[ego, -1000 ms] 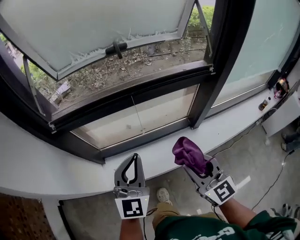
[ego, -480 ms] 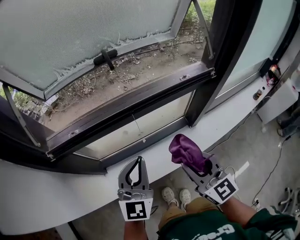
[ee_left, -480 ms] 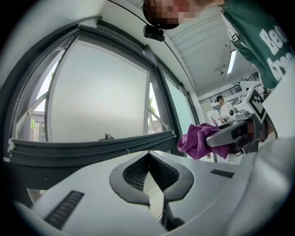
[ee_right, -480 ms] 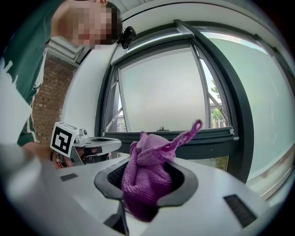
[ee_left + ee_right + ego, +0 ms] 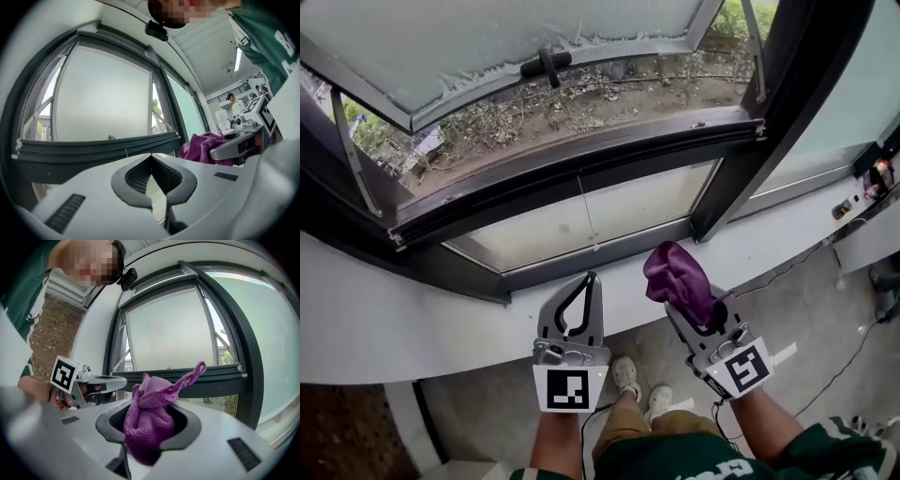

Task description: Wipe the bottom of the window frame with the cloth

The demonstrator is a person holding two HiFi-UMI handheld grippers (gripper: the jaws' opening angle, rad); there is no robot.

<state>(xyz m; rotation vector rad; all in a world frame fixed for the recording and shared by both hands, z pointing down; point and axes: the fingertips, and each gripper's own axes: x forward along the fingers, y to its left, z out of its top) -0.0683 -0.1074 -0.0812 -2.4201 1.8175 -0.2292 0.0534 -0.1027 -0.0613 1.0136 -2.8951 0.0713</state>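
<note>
The purple cloth point(image 5: 673, 274) is being pinched between the jaws of the right gripper point(image 5: 686, 302). It is bunched into a wad that is spilling past the tips, and one loose corner is sticking up, as seen in the right gripper view. The wad is being held in the air over the white sill point(image 5: 394, 319), apart from the dark bottom rail of the window frame point(image 5: 581, 167), which is lying ahead of both tools. Just beside it, the left gripper point(image 5: 585, 281) is being pointed at the same rail. Its jaws are being pressed together at the tips, and nothing is being carried between them. Above the rail, the frosted sash point(image 5: 487, 37) is being propped open outward, its black handle point(image 5: 547, 66) at the lower edge. Bare ground with dry twigs is being shown through the gap.
</note>
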